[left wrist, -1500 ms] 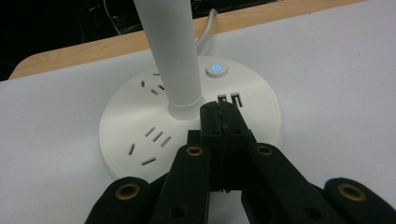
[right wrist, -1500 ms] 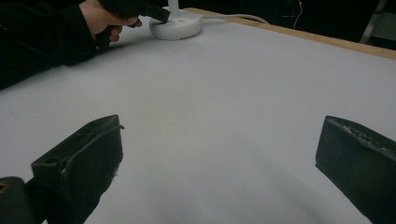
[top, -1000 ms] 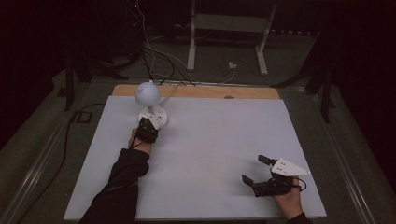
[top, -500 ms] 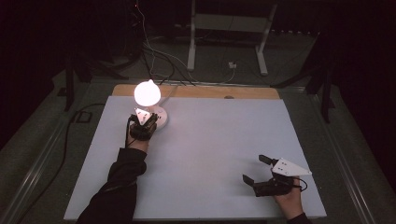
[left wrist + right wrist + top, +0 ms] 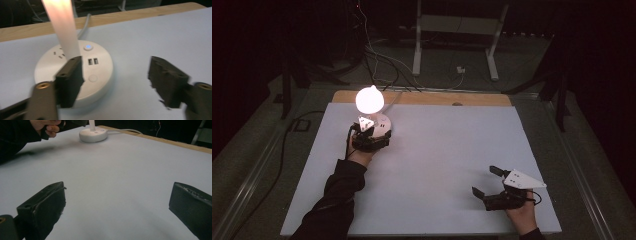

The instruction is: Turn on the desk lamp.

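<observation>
While the lamp (image 5: 370,100) glows at the far left of the desk (image 5: 437,165), the high view puts the left claw (image 5: 371,131) right at the lamp's round white base (image 5: 381,122), on the near side of it, with the person's left hand (image 5: 358,154) behind. Over at the near right corner, the right claw (image 5: 484,181) sits well apart from the lamp, jaws spread, pinching nothing. So the left hand is plainly the nearer one.

Now the left gripper view: the left claw is spread wide and empty, one jaw overlapping the near edge of the base, the other out over bare desk. The base lies ahead and toward that first jaw's side, not centred in the gap. Its bright stem (image 5: 62,27) rises straight up, so the lamp's long axis is vertical. A small lit button (image 5: 88,46) shows on the far part of the base, with another plain one (image 5: 92,78) close to the jaw.

Right gripper view: jaws spread over empty desk, the lamp base far ahead, the left hand beside it.
</observation>
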`<control>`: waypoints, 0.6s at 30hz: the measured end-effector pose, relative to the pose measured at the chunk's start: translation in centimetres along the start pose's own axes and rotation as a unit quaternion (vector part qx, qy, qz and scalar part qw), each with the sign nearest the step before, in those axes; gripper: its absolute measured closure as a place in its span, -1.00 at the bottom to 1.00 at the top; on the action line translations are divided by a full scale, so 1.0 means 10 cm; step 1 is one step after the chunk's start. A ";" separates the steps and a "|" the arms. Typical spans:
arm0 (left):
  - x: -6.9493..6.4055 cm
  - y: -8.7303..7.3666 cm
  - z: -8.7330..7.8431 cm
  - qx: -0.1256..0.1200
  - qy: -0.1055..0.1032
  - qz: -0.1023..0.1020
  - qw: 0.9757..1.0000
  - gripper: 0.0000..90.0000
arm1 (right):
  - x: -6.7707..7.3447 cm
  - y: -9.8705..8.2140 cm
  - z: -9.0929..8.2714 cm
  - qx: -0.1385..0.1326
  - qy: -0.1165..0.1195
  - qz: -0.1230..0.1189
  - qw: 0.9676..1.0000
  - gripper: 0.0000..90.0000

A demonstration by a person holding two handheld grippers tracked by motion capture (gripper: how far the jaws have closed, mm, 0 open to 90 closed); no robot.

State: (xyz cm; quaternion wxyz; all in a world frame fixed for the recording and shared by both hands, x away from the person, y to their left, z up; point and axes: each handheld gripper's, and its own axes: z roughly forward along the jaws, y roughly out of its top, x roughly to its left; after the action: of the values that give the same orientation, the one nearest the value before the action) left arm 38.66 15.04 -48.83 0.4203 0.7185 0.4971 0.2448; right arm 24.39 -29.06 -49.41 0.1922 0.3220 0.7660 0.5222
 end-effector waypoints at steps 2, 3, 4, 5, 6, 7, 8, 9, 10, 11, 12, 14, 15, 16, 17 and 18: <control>0.00 0.00 0.00 0.008 -0.019 -0.004 1.000 -0.58 | 0.00 0.00 0.00 0.000 0.000 0.001 1.000 -0.99; 0.00 0.00 -0.01 0.008 -0.027 -0.002 1.000 -0.65 | 0.00 0.00 0.00 0.001 0.000 0.000 1.000 -0.99; 0.00 0.00 -0.02 0.006 -0.036 -0.001 0.999 -0.71 | 0.00 0.00 0.00 0.001 0.000 0.000 1.000 -0.99; 0.00 0.00 -0.03 0.004 -0.047 -0.002 0.999 -0.78 | 0.00 0.00 0.00 0.000 0.000 0.000 1.000 -0.99; 0.00 0.00 -0.04 0.002 -0.053 -0.004 0.999 -0.86 | -0.01 0.00 0.00 0.000 0.000 0.001 1.000 -0.99; 0.01 0.01 -0.05 0.000 -0.066 -0.009 0.998 -0.88 | -0.01 0.00 -0.01 -0.001 0.000 0.002 1.000 -0.99; 0.01 0.01 -0.07 -0.002 -0.075 -0.011 0.997 -0.91 | -0.01 0.00 -0.01 -0.001 0.000 0.002 1.000 -0.99; 0.01 0.02 -0.09 -0.008 -0.082 -0.010 0.997 -0.94 | -0.01 0.00 -0.01 0.000 -0.001 0.002 1.000 -0.99; 0.01 0.02 -0.11 -0.013 -0.087 -0.004 0.996 -0.95 | -0.01 0.00 -0.01 -0.001 -0.001 0.001 1.000 -0.99; 0.01 0.03 -0.13 -0.016 -0.089 -0.001 0.996 -0.96 | -0.01 0.00 -0.01 -0.001 -0.001 0.002 1.000 -0.99; 0.02 0.03 -0.16 -0.020 -0.095 0.001 0.995 -0.96 | -0.01 0.00 -0.01 -0.002 -0.001 0.003 1.000 -0.99; 0.02 0.05 -0.21 -0.024 -0.096 0.006 0.995 -0.96 | -0.01 -0.01 -0.01 0.000 -0.001 0.003 1.000 -0.99; 0.02 0.06 -0.24 -0.024 -0.102 0.009 0.994 -0.96 | -0.01 -0.01 -0.01 0.000 -0.001 0.002 1.000 -0.99; 0.03 0.07 -0.27 -0.026 -0.106 0.011 0.994 -0.96 | -0.01 -0.01 0.00 0.000 0.000 0.002 1.000 -0.99; 0.03 0.08 -0.30 -0.029 -0.106 0.016 0.994 -0.96 | -0.01 0.00 0.00 0.000 0.000 0.002 1.000 -0.99; 0.03 0.08 -0.34 -0.030 -0.111 0.019 0.993 -0.96 | -0.01 0.00 0.00 0.000 0.000 0.003 1.000 -0.99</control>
State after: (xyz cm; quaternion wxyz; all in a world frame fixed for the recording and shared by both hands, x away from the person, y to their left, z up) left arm 36.61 16.41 -46.38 0.4892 0.7378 0.4261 0.1865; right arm 24.45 -29.16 -49.45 0.1907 0.3244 0.7648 0.5229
